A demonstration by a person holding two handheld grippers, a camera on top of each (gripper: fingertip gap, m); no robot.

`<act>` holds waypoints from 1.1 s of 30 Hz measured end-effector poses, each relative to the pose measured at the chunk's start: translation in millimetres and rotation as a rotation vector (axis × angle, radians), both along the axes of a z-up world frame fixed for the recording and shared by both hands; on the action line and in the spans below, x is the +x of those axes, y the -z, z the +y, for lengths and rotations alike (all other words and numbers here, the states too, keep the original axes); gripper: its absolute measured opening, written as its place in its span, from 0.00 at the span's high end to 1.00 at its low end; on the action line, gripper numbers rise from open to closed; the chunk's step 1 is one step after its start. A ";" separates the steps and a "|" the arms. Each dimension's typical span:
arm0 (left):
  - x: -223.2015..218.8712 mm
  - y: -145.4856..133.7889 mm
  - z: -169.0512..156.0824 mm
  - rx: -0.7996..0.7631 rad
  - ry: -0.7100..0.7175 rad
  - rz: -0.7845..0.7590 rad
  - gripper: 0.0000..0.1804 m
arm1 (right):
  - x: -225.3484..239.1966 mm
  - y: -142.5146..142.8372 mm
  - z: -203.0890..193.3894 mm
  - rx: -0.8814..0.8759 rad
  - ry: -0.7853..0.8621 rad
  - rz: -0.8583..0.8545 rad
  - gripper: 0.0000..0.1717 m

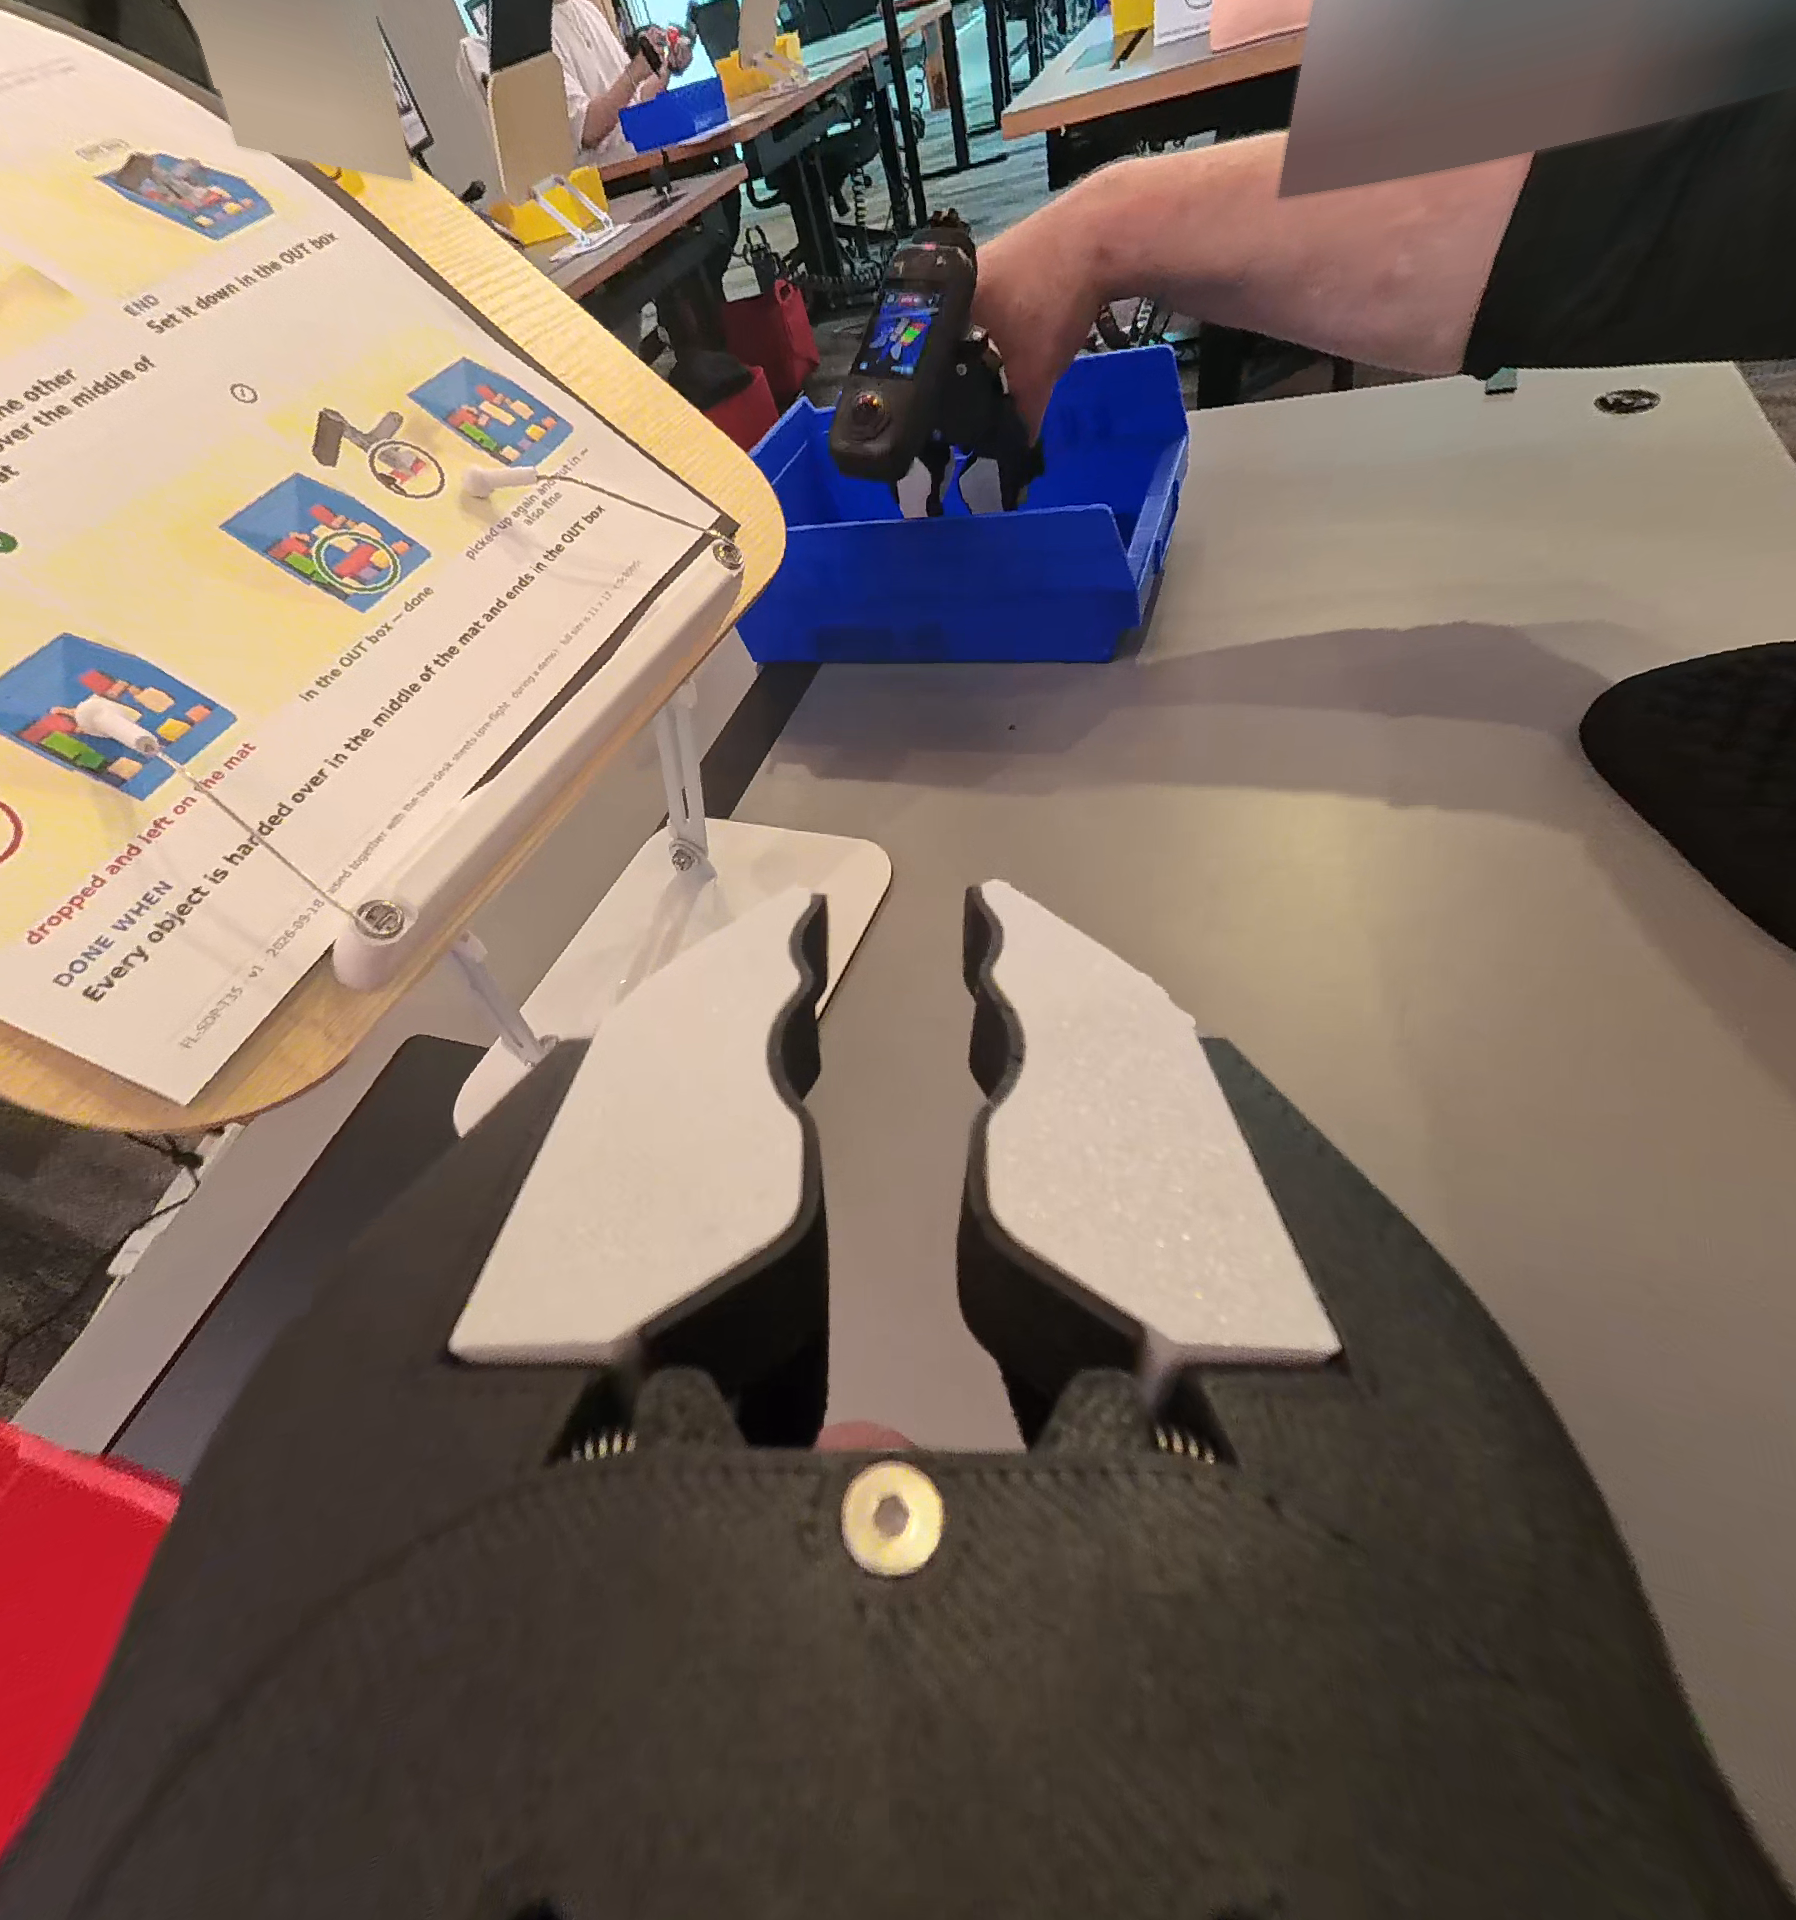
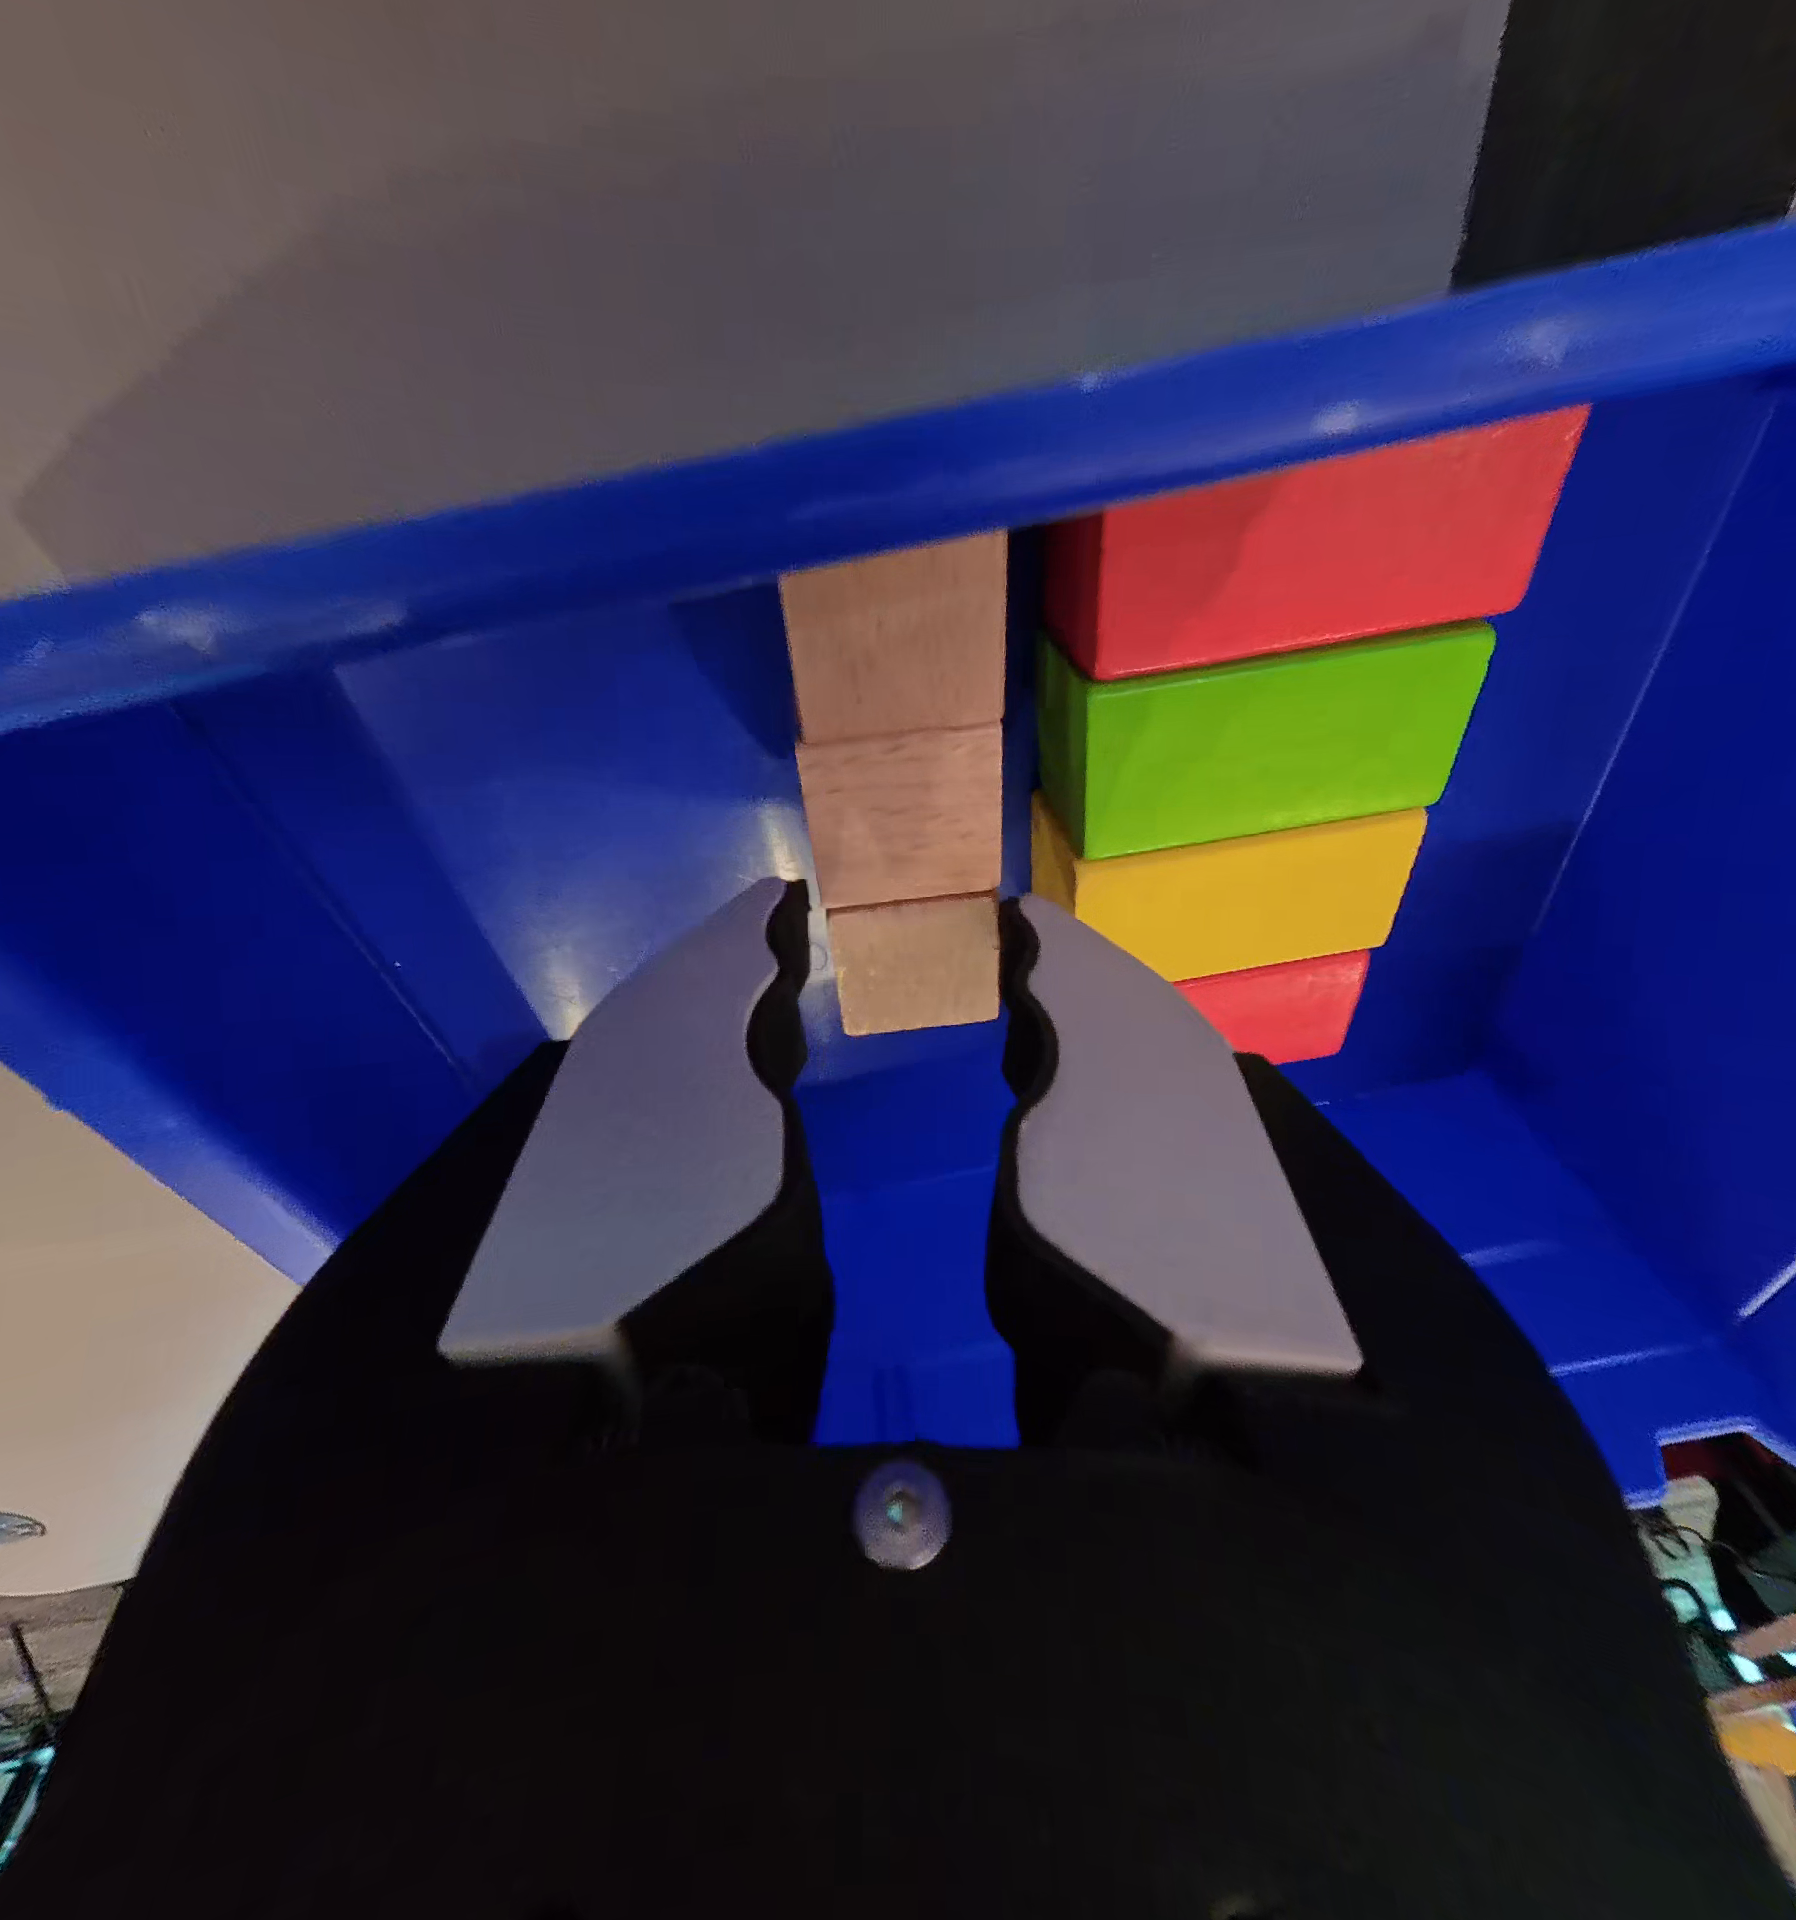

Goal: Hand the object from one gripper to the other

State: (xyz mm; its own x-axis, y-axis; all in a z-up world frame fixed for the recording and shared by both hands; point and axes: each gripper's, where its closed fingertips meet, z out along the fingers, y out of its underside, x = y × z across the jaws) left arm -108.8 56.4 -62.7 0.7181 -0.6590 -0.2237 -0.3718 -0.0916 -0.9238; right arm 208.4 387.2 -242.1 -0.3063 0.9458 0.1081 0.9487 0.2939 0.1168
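Right wrist view looks down into a blue bin point(image 2: 374, 831) that holds two rows of blocks. One row is plain wood: three wooden blocks end to end, the nearest a small cube point(image 2: 920, 966), the next point(image 2: 899, 816) and the farthest point(image 2: 894, 634) touching in line, the last partly under the bin's rim. Just beside them runs a row of painted blocks — a red block point(image 2: 1309, 551) at the far end, then a green block point(image 2: 1258, 727), a yellow block point(image 2: 1247, 878) and a second red block point(image 2: 1278, 1003) partly hidden behind the gripper's finger.

The right gripper point(image 2: 899, 935) is inside the bin with its jaws partly open around the small cube. The right-hand finger point(image 2: 1112, 1039) lies against or just beside the cube's side; on the other side a narrow strip of blue floor shows between cube and finger, so the cube is not clamped. The cube rests on the bin floor.

In the left wrist view the left gripper point(image 1: 894, 914) hangs over the grey tabletop point(image 1: 1393, 831), jaws partly open with nothing between them. Ahead sits the blue bin, with the other gripper and the person's hand point(image 1: 1039, 312) reaching into it. To the left a tilted board point(image 1: 582, 343) on a white stand carries a printed sheet and overhangs the tabletop — its base plate point(image 1: 832, 873) lies just beside the left fingertip. A black mat point(image 1: 1746, 790) is at the right edge, a red box point(image 1: 32, 1558) at the lower left.
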 end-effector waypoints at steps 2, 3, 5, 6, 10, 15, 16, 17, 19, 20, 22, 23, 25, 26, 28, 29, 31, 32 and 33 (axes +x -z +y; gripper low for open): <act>-6.5 -0.3 -2.0 0.002 -0.020 0.014 0.85 | 1.6 -5.5 -1.2 0.012 0.012 0.004 0.77; -11.2 -1.7 -3.7 0.003 -0.032 0.018 0.85 | 1.9 -11.2 -2.2 0.025 0.016 0.019 0.76; -27.3 -4.8 -7.9 0.005 -0.080 0.048 0.84 | 0.9 -27.3 -7.8 0.052 0.030 0.076 0.75; -38.8 -6.4 -10.5 0.010 -0.114 0.075 0.83 | 0.1 -37.4 -11.4 0.077 0.031 0.108 0.76; -99.7 3.9 -25.7 -0.061 -0.238 0.245 0.81 | -4.0 -74.1 -37.3 0.184 0.020 0.204 0.78; -170.2 44.6 -40.8 -0.250 -0.314 0.402 0.79 | -14.5 -90.6 -89.0 0.231 -0.024 0.260 0.82; -180.5 55.3 -41.9 -0.289 -0.310 0.427 0.79 | -18.1 -89.9 -99.5 0.230 -0.036 0.264 0.82; -190.2 66.8 -43.1 -0.324 -0.296 0.463 0.80 | -21.7 -88.4 -109.4 0.228 -0.048 0.266 0.82; -213.2 94.7 -45.1 -0.425 -0.276 0.558 0.79 | -28.9 -83.6 -128.5 0.214 -0.069 0.265 0.82; -224.6 110.0 -46.3 -0.486 -0.267 0.609 0.77 | -32.8 -81.5 -136.9 0.210 -0.081 0.263 0.82; -246.8 135.3 -48.1 -0.578 -0.246 0.733 0.77 | -39.9 -78.5 -150.6 0.205 -0.099 0.259 0.82; -255.7 144.5 -47.7 -0.611 -0.240 0.773 0.77 | -43.2 -77.4 -156.7 0.200 -0.108 0.257 0.82; -265.9 159.2 -46.1 -0.672 -0.222 0.807 0.77 | -49.1 -76.8 -166.1 0.193 -0.122 0.256 0.82; -269.0 165.1 -45.4 -0.690 -0.210 0.828 0.78 | -52.0 -77.3 -169.3 0.191 -0.126 0.258 0.82; -276.1 177.4 -48.4 -0.751 -0.190 0.896 0.78 | -57.4 -79.4 -173.8 0.191 -0.135 0.262 0.82; -277.5 182.8 -49.5 -0.776 -0.180 0.912 0.79 | -60.1 -80.9 -174.8 0.195 -0.139 0.262 0.82; -279.9 193.9 -55.1 -0.852 -0.162 0.923 0.80 | -65.8 -84.9 -176.2 0.205 -0.147 0.267 0.83; -284.1 198.0 -56.0 -0.878 -0.172 0.939 0.81 | -69.5 -87.4 -177.1 0.211 -0.153 0.274 0.83; -287.2 200.0 -55.6 -0.888 -0.183 0.948 0.83 | -74.2 -90.5 -178.4 0.218 -0.159 0.288 0.83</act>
